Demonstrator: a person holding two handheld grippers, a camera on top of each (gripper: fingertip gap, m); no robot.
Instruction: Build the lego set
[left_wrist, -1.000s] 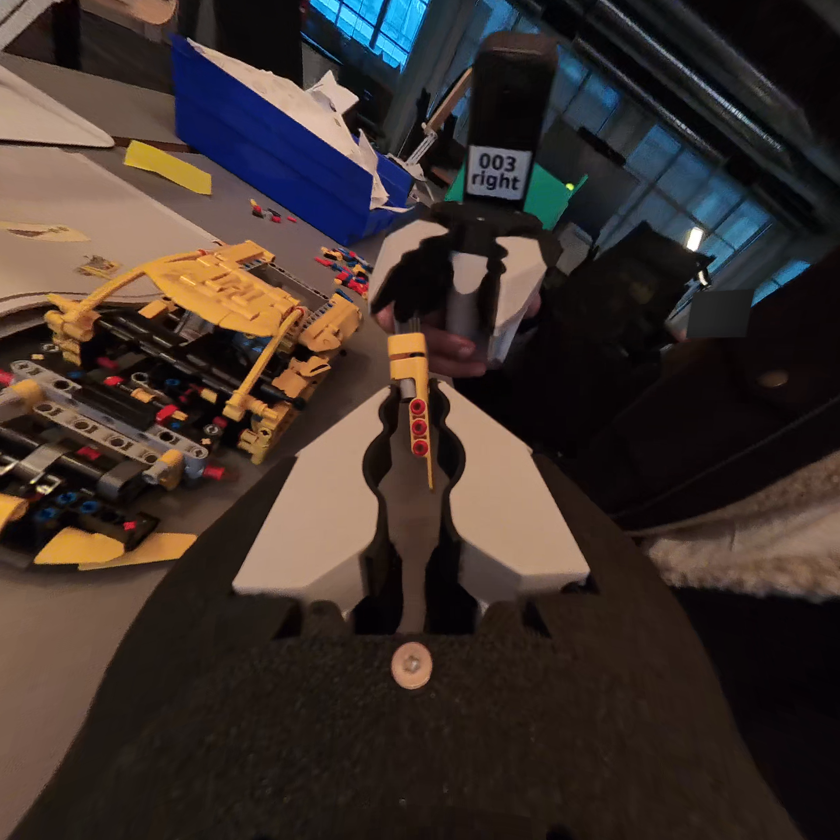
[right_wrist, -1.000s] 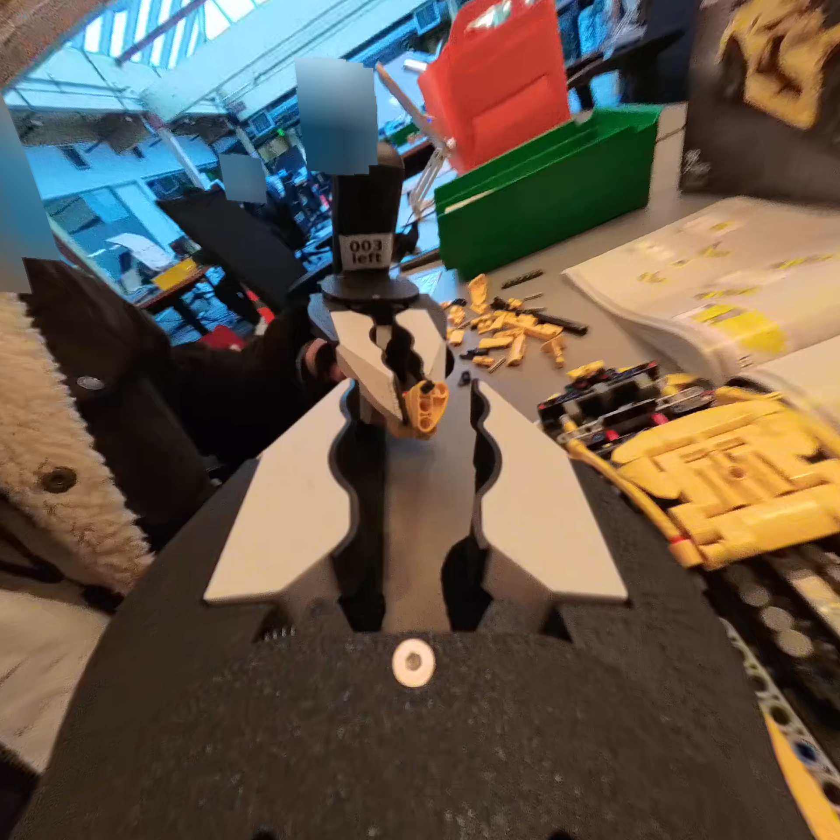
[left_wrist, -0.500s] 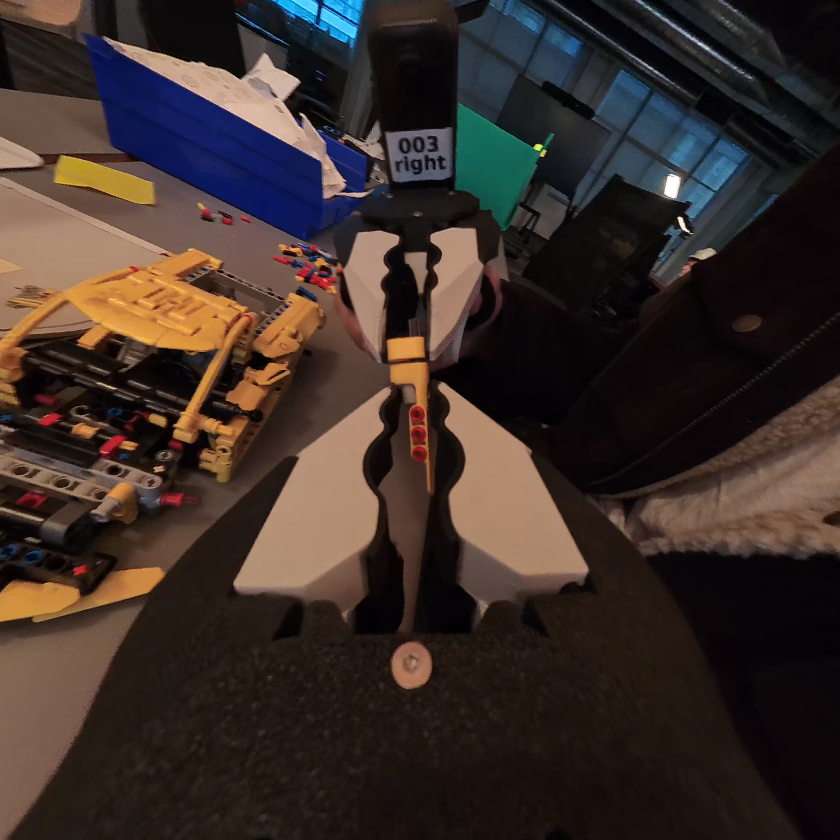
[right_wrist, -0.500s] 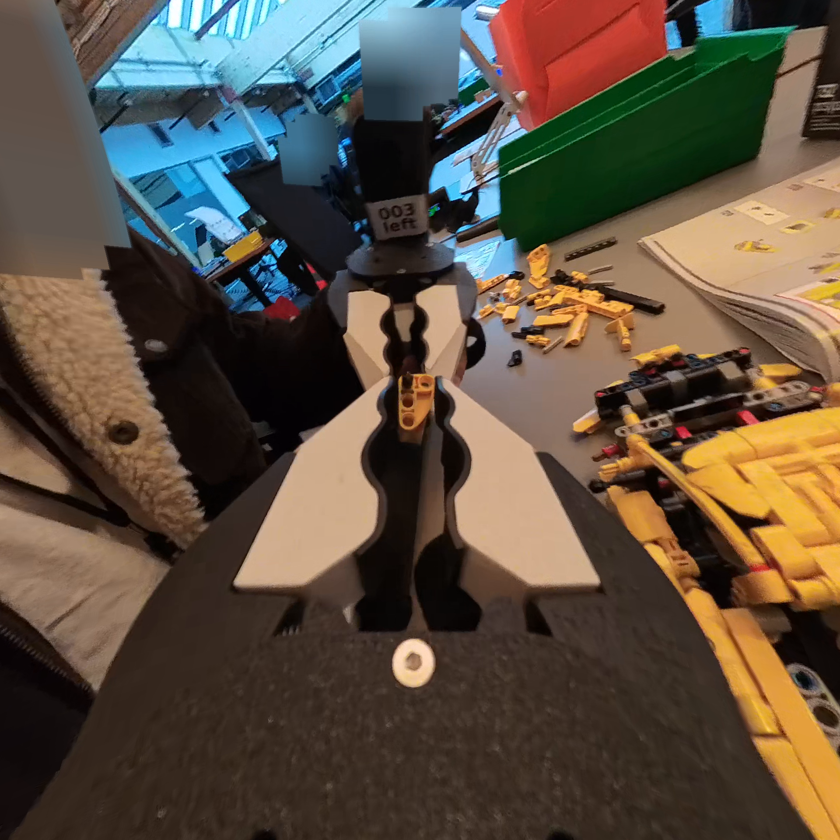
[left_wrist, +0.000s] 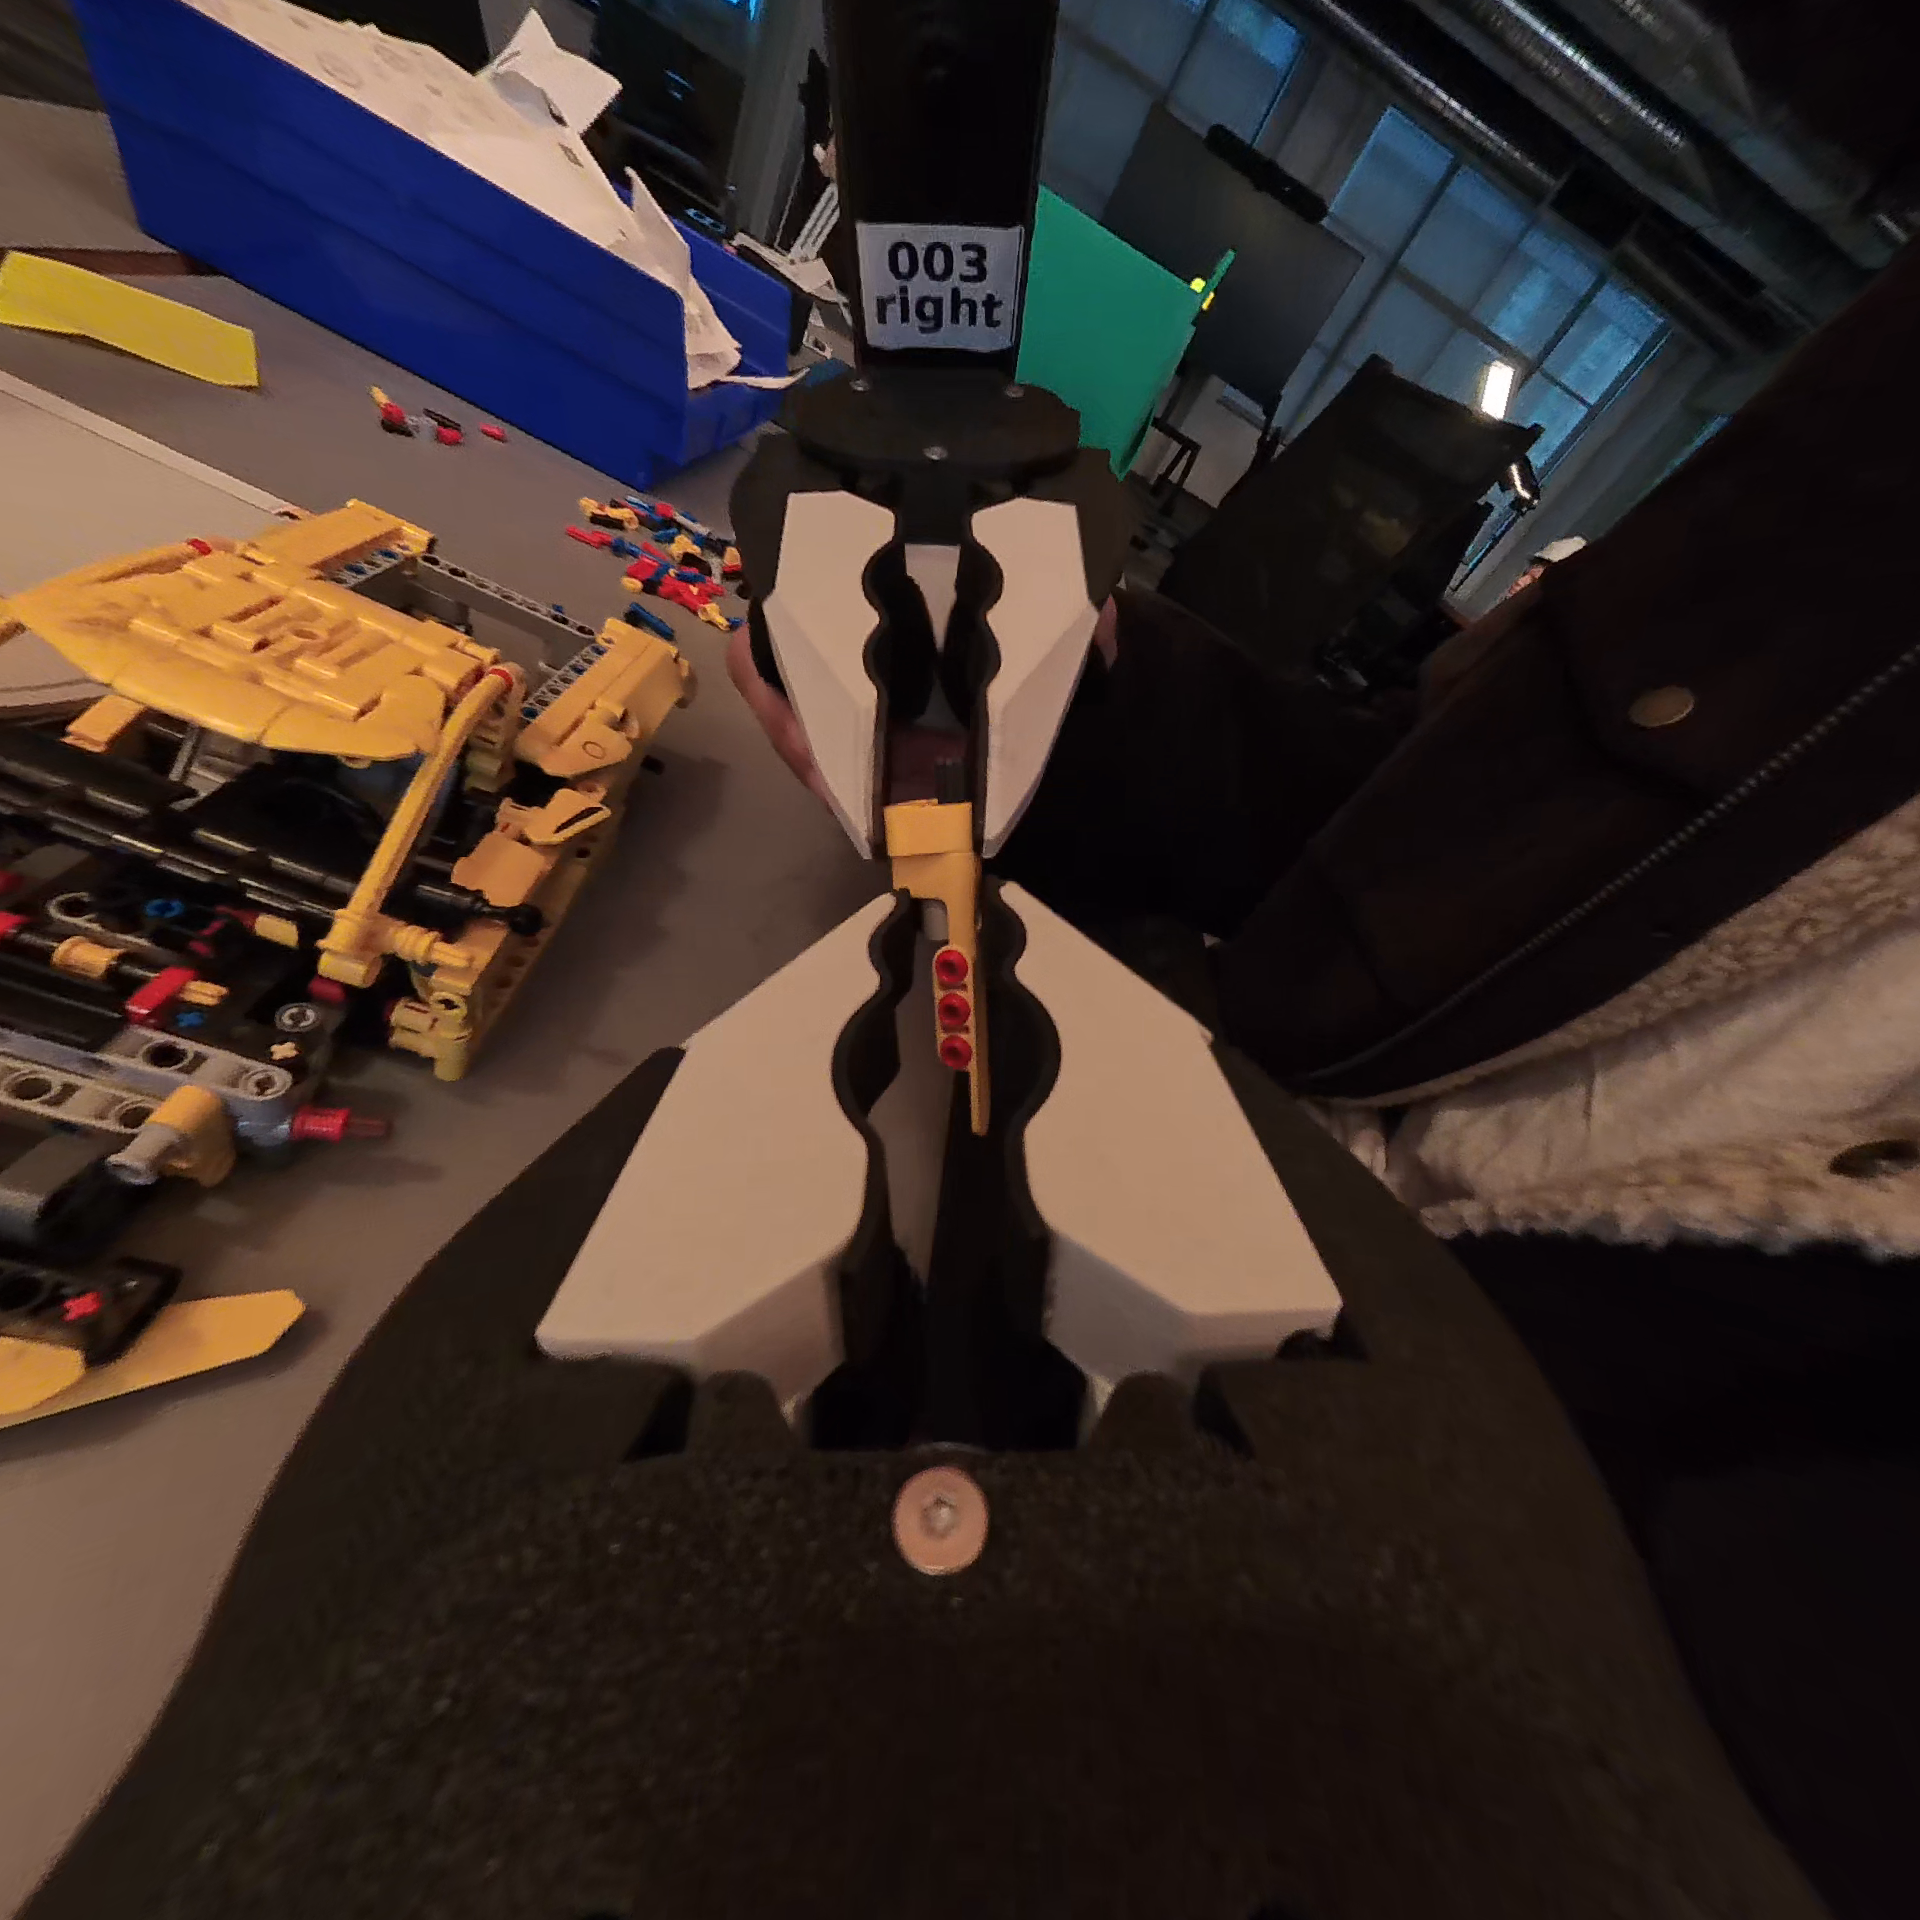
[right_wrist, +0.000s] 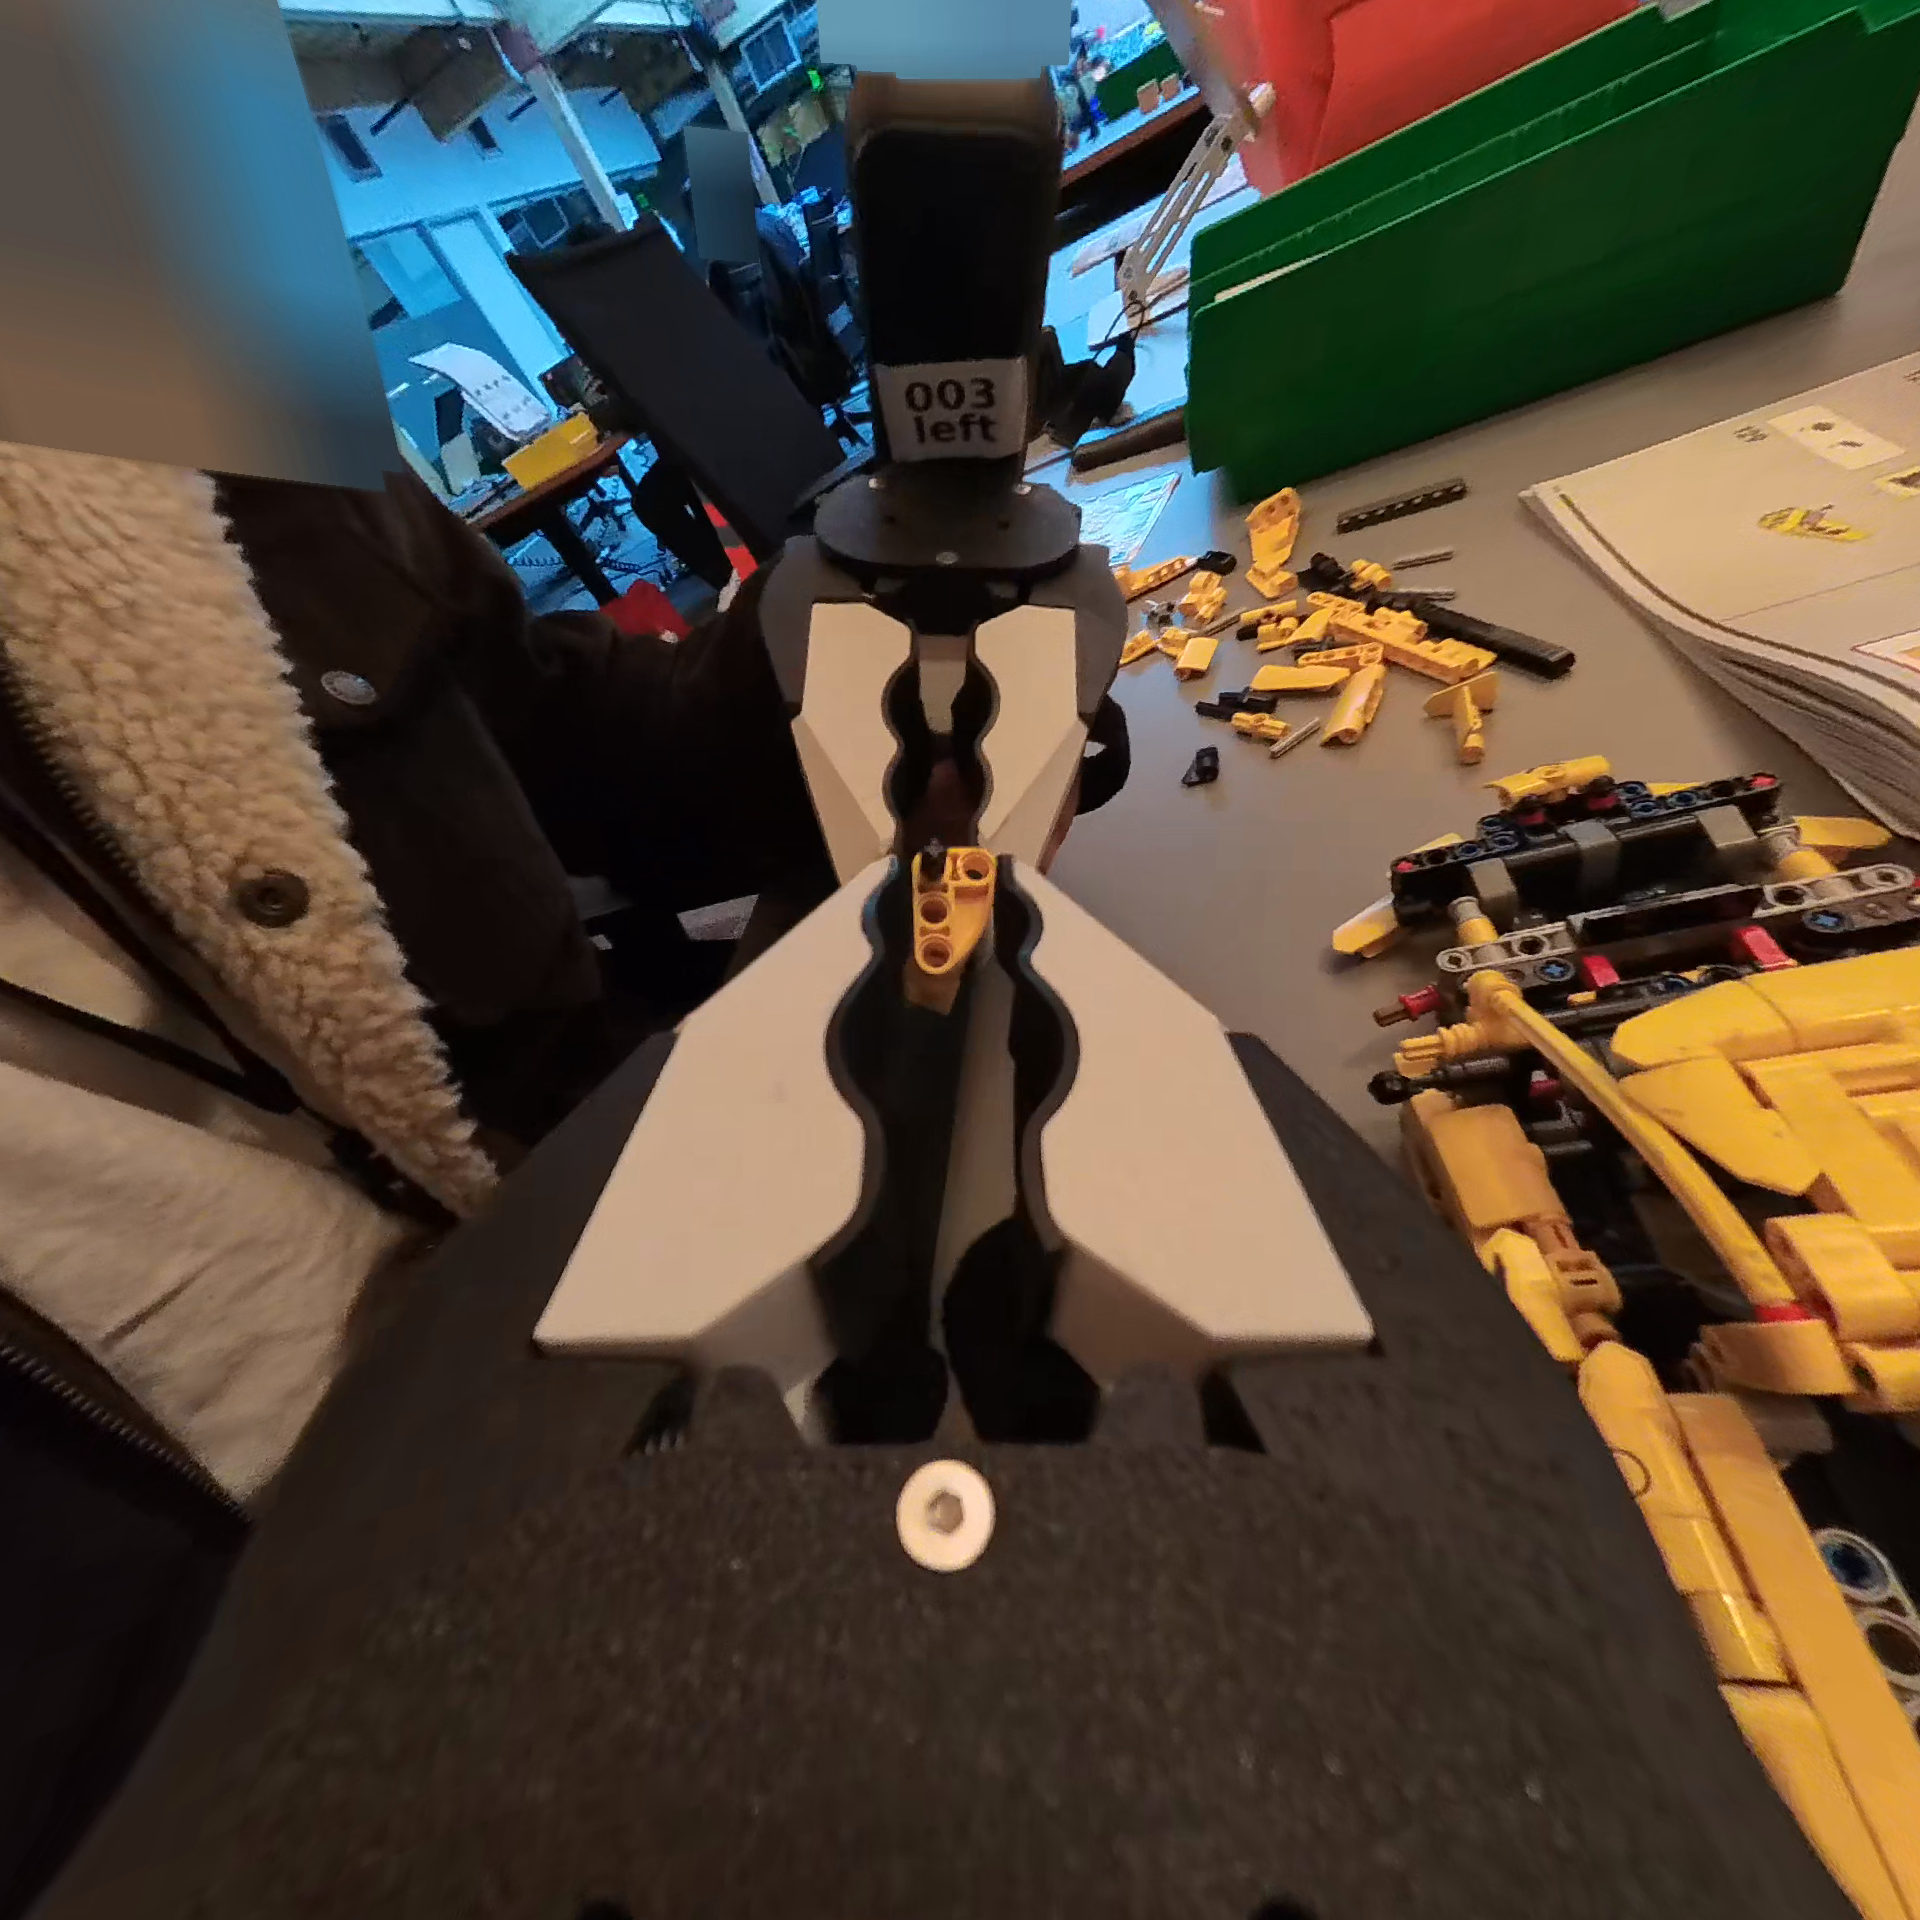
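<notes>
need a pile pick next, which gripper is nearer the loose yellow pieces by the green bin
Left. The left gripper sits beside the loose yellow pieces; the right gripper, tip to tip with it, is farther back.

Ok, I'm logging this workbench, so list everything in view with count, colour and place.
Lego car: one, yellow and black, on the table.
Small piece: one, yellow with red pins, held between both grippers.
Loose parts: a pile, mostly yellow, beside the booklet.
Small pins: a scatter, red, blue and yellow, near the blue bin.
Blue bin: one, holding paper.
Green bin: one.
Booklet: one, open.
Left gripper: jaws shut on the piece.
Right gripper: likewise.
</notes>
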